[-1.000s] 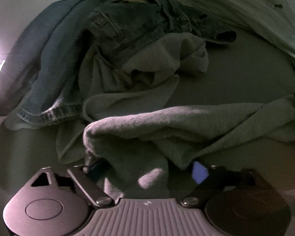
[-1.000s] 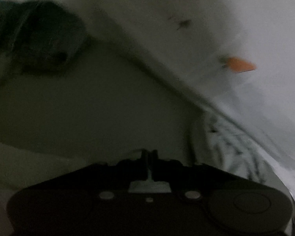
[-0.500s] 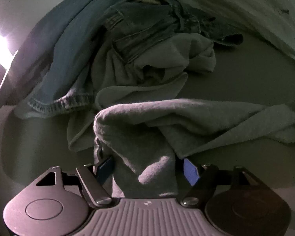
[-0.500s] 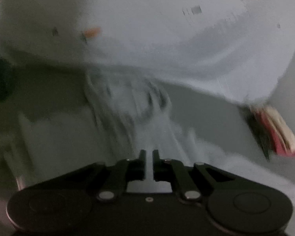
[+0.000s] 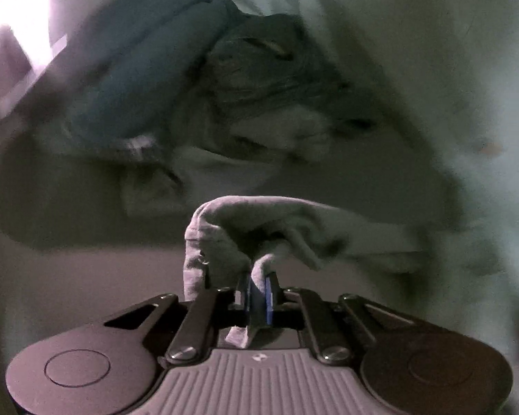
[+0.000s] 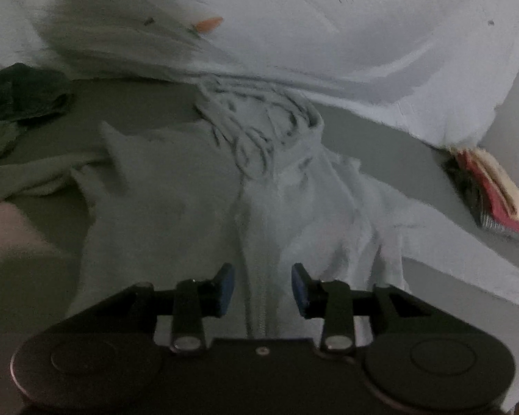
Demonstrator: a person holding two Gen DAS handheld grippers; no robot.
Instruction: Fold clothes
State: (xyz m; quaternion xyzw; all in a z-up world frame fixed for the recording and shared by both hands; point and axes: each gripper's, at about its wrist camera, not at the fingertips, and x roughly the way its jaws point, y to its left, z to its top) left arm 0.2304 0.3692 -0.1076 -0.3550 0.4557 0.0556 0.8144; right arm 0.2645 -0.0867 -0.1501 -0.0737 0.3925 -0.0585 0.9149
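Left gripper: the blue pads are pressed together on a pinch of grey fabric, apparently the end of a sleeve of the grey hooded sweatshirt. The pinched fabric rises clear of the dark surface and trails off to the right, where motion blur hides its run.

Right gripper: the fingers are spread, with the zipper line of the sweatshirt running between them. No fabric is caught. The garment lies front-up and spread but rumpled on the surface, hood at the far end with its drawcords tangled over it.

Status: the sweatshirt is not folded. It lies opened out, one sleeve end lifted, body creased. This fits either spreading the garment flat before a fold or bringing a sleeve in across the body (the frames do not settle which).

Farther back: a pile of blue jeans and other grey cloth lies crumpled and unfolded in the left view. A pale printed sheet drapes behind the work area. A stack of red and cream items sits far right, apparently flat; whether these are folded clothes cannot be determined.

Remaining, as judged: the sweatshirt and the crumpled pile.
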